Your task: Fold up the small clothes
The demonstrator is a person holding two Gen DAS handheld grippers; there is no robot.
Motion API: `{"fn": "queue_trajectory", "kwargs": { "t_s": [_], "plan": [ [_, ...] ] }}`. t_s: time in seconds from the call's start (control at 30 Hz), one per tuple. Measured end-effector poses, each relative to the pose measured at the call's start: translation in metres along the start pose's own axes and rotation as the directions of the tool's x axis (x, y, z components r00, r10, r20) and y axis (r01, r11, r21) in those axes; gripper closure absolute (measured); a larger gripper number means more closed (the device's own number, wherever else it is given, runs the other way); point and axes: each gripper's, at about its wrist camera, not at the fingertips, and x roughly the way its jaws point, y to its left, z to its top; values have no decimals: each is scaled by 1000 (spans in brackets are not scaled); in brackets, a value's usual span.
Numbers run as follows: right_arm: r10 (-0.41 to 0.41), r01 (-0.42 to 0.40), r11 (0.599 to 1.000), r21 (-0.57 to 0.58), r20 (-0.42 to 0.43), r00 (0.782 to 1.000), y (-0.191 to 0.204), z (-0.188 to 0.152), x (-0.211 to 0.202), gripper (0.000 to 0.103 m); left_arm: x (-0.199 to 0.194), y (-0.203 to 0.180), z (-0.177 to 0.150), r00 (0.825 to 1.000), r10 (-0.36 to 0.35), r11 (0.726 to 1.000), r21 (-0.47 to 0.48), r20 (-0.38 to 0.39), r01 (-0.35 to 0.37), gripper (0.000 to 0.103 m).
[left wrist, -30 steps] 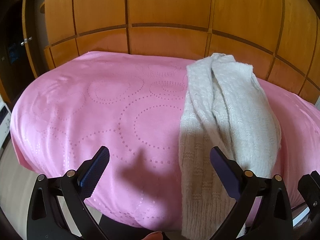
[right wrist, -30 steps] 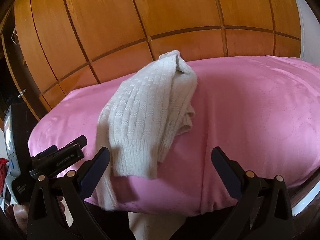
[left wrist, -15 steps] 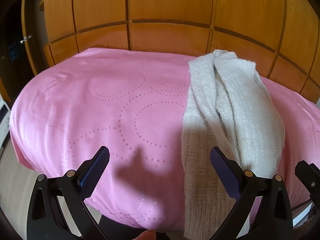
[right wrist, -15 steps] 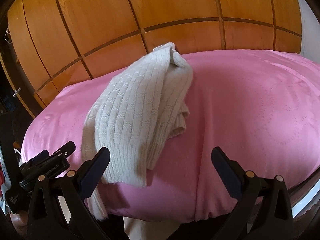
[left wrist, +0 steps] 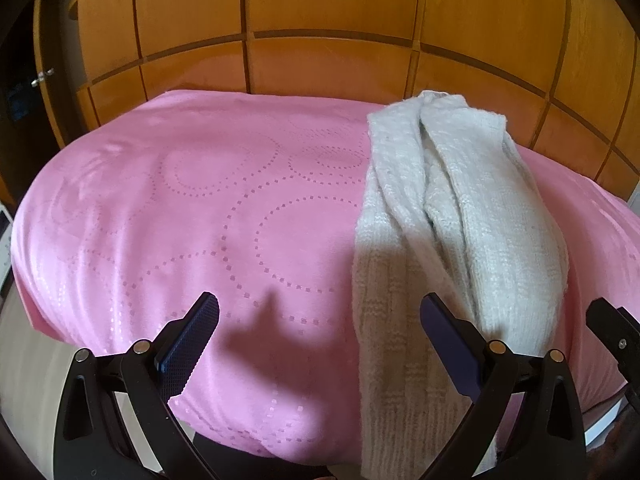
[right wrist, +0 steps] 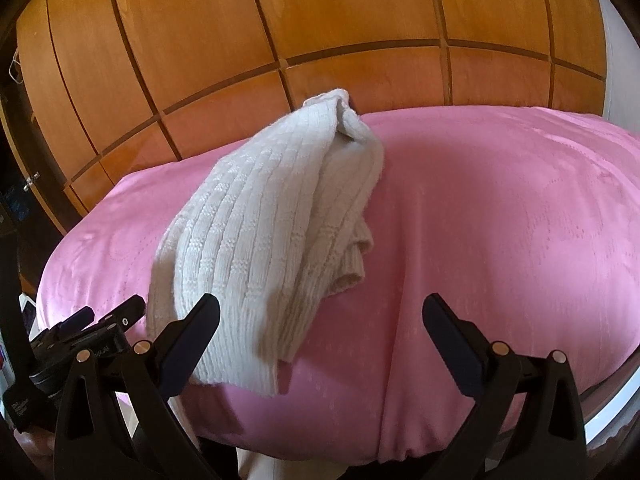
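I see the white knit garment [left wrist: 460, 216] lying bunched lengthwise on the pink bedspread [left wrist: 240, 220], its near end hanging over the bed's front edge. To the garment's left the spread is bare and flat up to the wooden panel wall [left wrist: 320, 20]; to the garment's right, in the right wrist view, lies equal bare spread [right wrist: 500, 220]. My left gripper [left wrist: 320, 324] has its jaws wide, holding nothing, its right finger just before the garment's hanging end. My right gripper [right wrist: 320, 324] is also wide and empty, its left finger overlapping the garment [right wrist: 272, 240] in view. Against a second ago, the garment sits closer to both grippers; it keeps the same bunched shape.
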Motion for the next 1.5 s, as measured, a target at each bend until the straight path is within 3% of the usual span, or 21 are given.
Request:
{"fn": "queue_trajectory", "kwargs": {
  "t_s": [0.47,0.7,0.77,0.83,0.9,0.97,1.0,1.03,1.07,1.13,1.2,1.33,1.5],
  "plan": [
    [-18,19,1000,-14,32,999,-5,19,12,2,3,-7,7,999,-47,998,39,-13,48,3],
    [-21,20,1000,21,54,998,-12,43,26,5,-4,-7,14,990,-139,990,34,-2,139,4],
    [-6,5,1000,18,46,999,-10,50,34,7,-2,-12,12,986,-163,985,50,-20,164,11],
    [14,-13,1000,-4,35,999,-5,56,45,20,3,-18,8,982,-182,980,70,-55,186,24],
    [40,-39,999,-24,16,999,2,60,56,23,8,-22,6,971,-222,970,80,-92,230,43],
    [66,-67,996,-55,-28,997,11,64,75,26,11,-27,3,964,-242,963,92,-108,252,46],
    [79,-83,994,-64,-70,994,16,65,87,38,12,-30,1,960,-255,959,101,-112,266,57],
    [90,-97,993,-70,-94,991,19,65,94,60,15,-32,-1,955,-269,953,109,-129,283,75],
    [98,-109,990,-90,-115,989,22,64,99,65,19,-32,-2,947,-284,948,102,-151,301,82],
    [100,-121,979,-167,-127,987,33,63,101,90,24,-27,-2,932,-320,940,64,-170,334,96],
    [119,-142,971,-191,-129,985,35,67,95,90,21,-19,1,925,-348,933,45,-151,358,97],
    [110,-123,967,-223,-70,991,23,79,72,92,10,-7,15,944,-315,945,63,-95,322,97],
    [-35,53,953,-299,66,997,-5,103,43,92,5,28,49,970,-242,970,22,-5,242,98]
  ]
}}
